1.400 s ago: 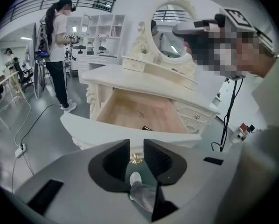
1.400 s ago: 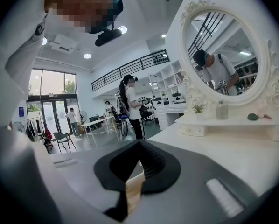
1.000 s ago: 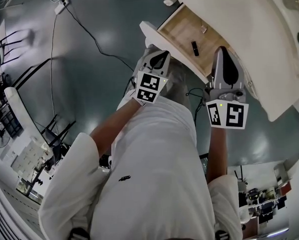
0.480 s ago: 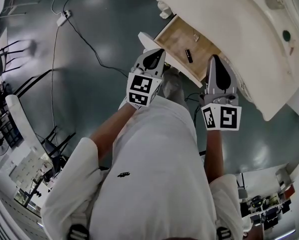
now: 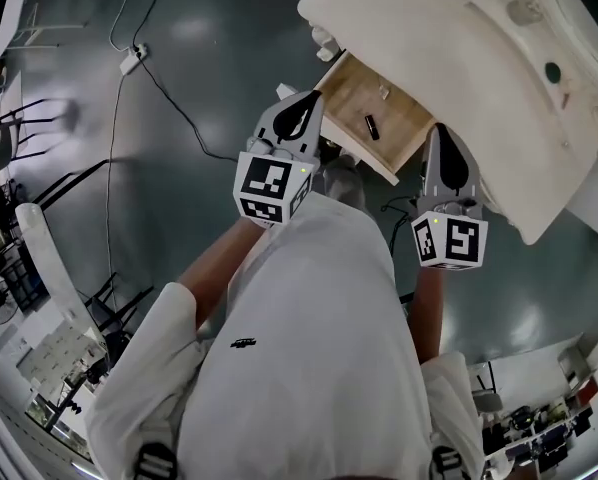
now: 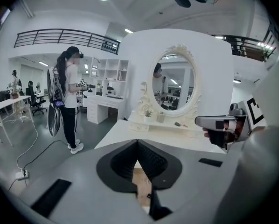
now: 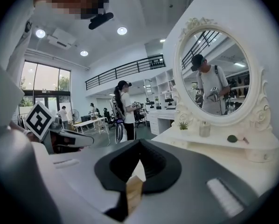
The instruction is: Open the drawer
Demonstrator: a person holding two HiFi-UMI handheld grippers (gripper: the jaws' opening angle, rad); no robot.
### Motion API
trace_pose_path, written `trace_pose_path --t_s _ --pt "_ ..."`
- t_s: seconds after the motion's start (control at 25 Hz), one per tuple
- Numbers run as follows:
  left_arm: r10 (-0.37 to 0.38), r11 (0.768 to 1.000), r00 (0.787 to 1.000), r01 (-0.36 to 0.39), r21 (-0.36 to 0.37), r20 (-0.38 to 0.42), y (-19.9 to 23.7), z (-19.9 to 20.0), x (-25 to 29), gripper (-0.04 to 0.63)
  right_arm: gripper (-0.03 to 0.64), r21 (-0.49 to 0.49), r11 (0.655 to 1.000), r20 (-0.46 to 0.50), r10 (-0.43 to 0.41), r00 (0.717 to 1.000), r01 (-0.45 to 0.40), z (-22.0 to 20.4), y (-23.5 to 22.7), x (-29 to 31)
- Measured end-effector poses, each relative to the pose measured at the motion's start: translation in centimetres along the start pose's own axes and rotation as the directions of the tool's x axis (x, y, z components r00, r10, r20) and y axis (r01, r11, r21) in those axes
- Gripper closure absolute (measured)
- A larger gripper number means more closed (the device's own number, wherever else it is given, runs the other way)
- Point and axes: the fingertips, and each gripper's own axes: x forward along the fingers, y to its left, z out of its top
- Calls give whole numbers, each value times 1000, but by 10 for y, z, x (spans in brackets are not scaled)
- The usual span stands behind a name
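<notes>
- Head view: dark glossy floor [image 5: 179, 218] with a cable [image 5: 169, 93] trailing over it; white dressing surface [image 5: 449, 58] at top right.
- Same view: the drawer [image 5: 379, 103] stands well out from under the surface. Its wood bottom is exposed and a small dark item [image 5: 371, 126] lies in it. The left claw [image 5: 305, 100] is at the drawer's front corner and the right claw [image 5: 443, 138] is by its other side. I can't tell contact from here.
- Left gripper view: left claw [image 6: 137, 141] is closed with nothing pinched; drawer wood shows in the gap below the tips. An oval mirror [image 6: 173, 85] is behind, and a person [image 6: 67, 97] stands far left.
- Right gripper view: right claw [image 7: 139, 143] is also closed and empty, with the drawer edge [image 7: 134, 192] just under it.
- Handling, my read: it's a stiff wooden box, nearly empty so light, and it slides along one axis only. Take the front panel at mid-width and pull straight; an off-centre pull would likely rack it. No handle visible in any view.
</notes>
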Motion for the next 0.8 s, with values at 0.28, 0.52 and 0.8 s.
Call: trace_pose_path --t_s 0.28,0.52,0.8 --pt "-7 1000 994 7 -2 105 -10 45 -22 586 612 -39 998 18 -43 999 44 18 -12 -22" --pt "-35 999 981 39 -18 190 -14 74 -40 586 612 -100 993 46 -61 997 65 37 -11 -40" --pt "-52 999 965 51 8 256 -25 99 -45 586 612 -136 989 87 -47 995 58 61 -16 -56"
